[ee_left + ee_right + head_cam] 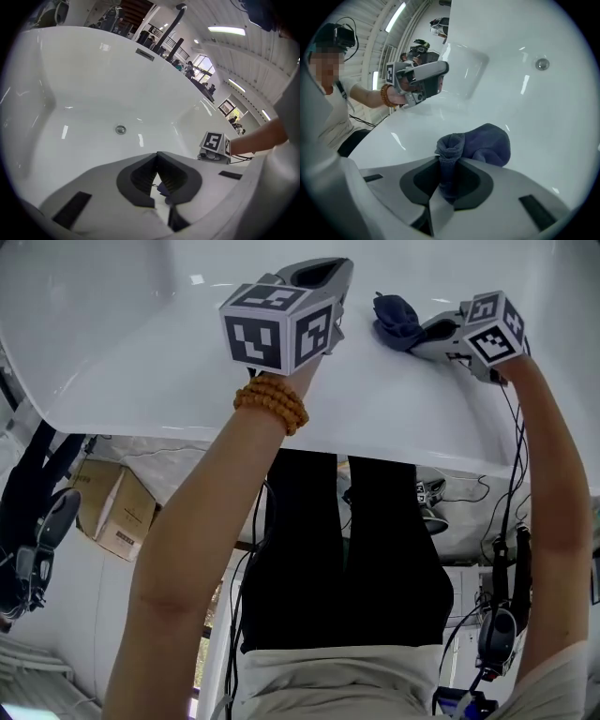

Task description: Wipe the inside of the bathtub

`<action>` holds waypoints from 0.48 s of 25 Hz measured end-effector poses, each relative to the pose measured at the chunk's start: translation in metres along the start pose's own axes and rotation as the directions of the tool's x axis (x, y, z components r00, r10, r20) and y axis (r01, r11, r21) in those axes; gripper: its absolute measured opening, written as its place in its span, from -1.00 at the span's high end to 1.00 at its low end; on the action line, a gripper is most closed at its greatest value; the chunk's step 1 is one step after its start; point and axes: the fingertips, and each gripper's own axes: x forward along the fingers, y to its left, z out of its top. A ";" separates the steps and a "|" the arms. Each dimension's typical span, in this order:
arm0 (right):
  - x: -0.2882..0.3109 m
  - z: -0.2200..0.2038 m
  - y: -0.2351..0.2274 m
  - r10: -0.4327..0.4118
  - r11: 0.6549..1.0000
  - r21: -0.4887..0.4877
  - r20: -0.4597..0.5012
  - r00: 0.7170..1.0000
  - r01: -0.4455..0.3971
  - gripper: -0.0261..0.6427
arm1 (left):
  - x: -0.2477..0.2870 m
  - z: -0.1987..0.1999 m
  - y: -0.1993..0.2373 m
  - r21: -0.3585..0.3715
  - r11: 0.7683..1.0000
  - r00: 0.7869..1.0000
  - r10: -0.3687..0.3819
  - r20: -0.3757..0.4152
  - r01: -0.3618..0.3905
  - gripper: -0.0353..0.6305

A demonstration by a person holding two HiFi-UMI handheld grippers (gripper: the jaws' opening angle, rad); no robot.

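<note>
Item one, my left gripper (157,155): jaws pressed together at the tips, holding nothing I can name. A small dark scrap shows in the gap behind them, too small to identify. The gripper sits at the top centre of the head view, above the near edge of the white bathtub (93,93). An orange bead bracelet (272,403) is on that wrist. Item two, my right gripper (447,161): jaws pinching a dark blue cloth (490,143) by a twisted neck. The bunched remainder bulges beyond the tips against the tub's surface, upper right of the head view. Item three, drain (121,130): round, metal, centre of the left gripper view, well apart from both grippers.
</note>
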 end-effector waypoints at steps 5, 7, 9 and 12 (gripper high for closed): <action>-0.027 0.018 -0.046 -0.088 0.996 0.030 -0.050 0.995 0.090 0.68 | 0.013 0.026 0.009 -0.030 1.000 1.000 -0.002 -0.004 0.002 0.89; -0.029 0.023 -0.055 -0.125 0.991 0.033 -0.058 0.990 0.127 0.68 | 0.014 0.030 0.009 -0.025 1.000 1.000 -0.007 -0.002 0.007 0.89; -0.022 0.018 -0.069 -0.172 0.984 0.036 -0.042 0.984 0.174 0.68 | 0.022 0.018 0.007 -0.012 1.000 1.000 -0.013 -0.014 0.012 0.89; -0.024 0.013 -0.094 -0.243 0.968 0.054 -0.018 0.970 0.244 0.68 | 0.039 0.014 0.004 -0.001 1.000 1.000 -0.014 -0.024 0.014 0.89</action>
